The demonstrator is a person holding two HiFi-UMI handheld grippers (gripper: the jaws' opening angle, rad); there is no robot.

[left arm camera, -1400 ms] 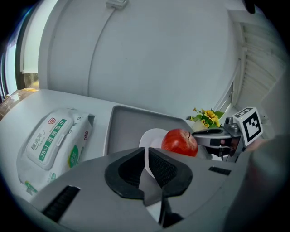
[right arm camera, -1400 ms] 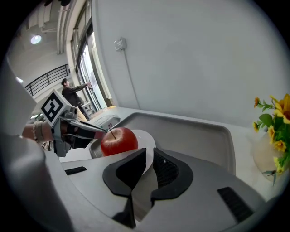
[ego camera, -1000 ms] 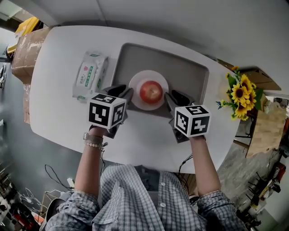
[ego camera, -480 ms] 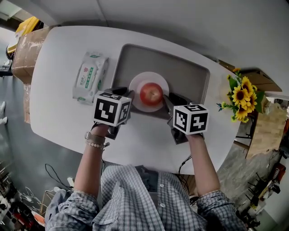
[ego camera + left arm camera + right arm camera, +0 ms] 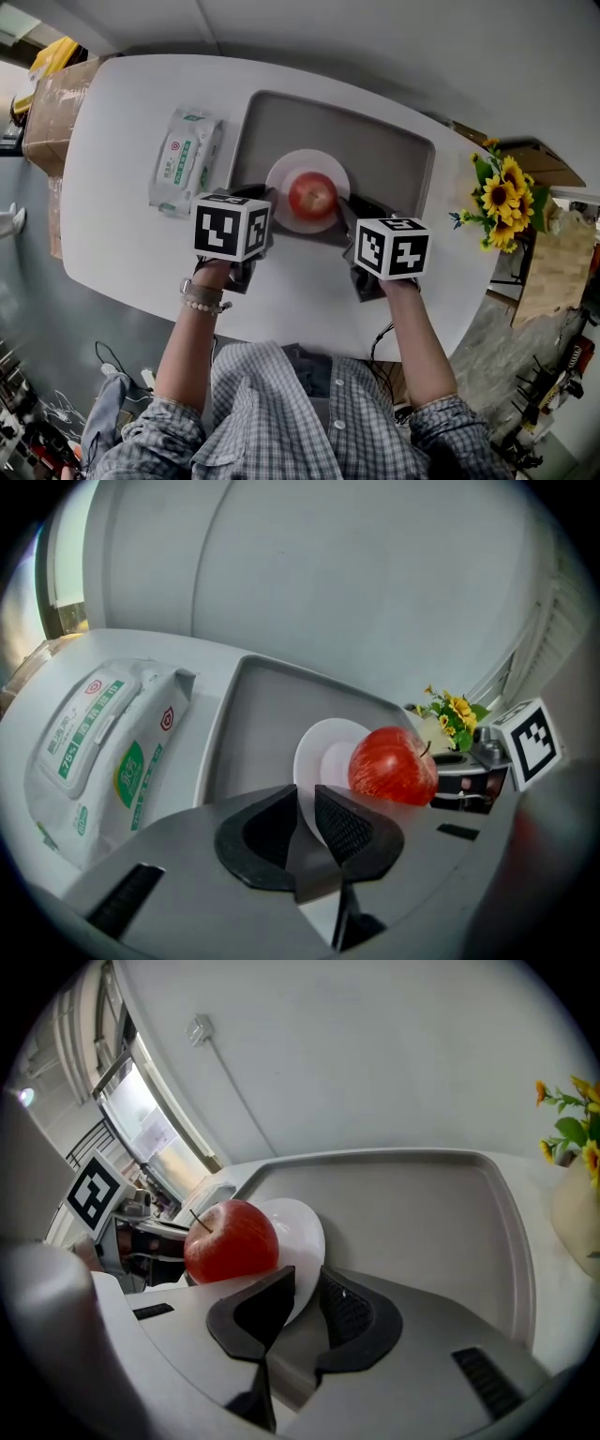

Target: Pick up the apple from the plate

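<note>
A red apple (image 5: pixel 313 195) sits on a small white plate (image 5: pixel 284 172) inside a grey tray (image 5: pixel 394 159). My left gripper (image 5: pixel 259 204) is at the plate's left rim and my right gripper (image 5: pixel 354 214) at its right rim. In the left gripper view the jaws of the left gripper (image 5: pixel 305 803) pinch the plate's edge (image 5: pixel 314 761), with the apple (image 5: pixel 392 766) just right of them. The right gripper view shows the right gripper (image 5: pixel 307 1288) shut on the opposite edge of the plate (image 5: pixel 300 1232), the apple (image 5: pixel 231 1241) to its left.
A pack of wet wipes (image 5: pixel 183 157) lies on the white table left of the tray. Sunflowers (image 5: pixel 502 202) stand at the table's right edge. A cardboard box (image 5: pixel 52 103) sits beyond the left end. The tray's raised rim (image 5: pixel 506 1213) surrounds the plate.
Both grippers have moved inward toward the plate, the left one more, and their jaws now grip the plate's rims. The apple and plate have barely shifted.
</note>
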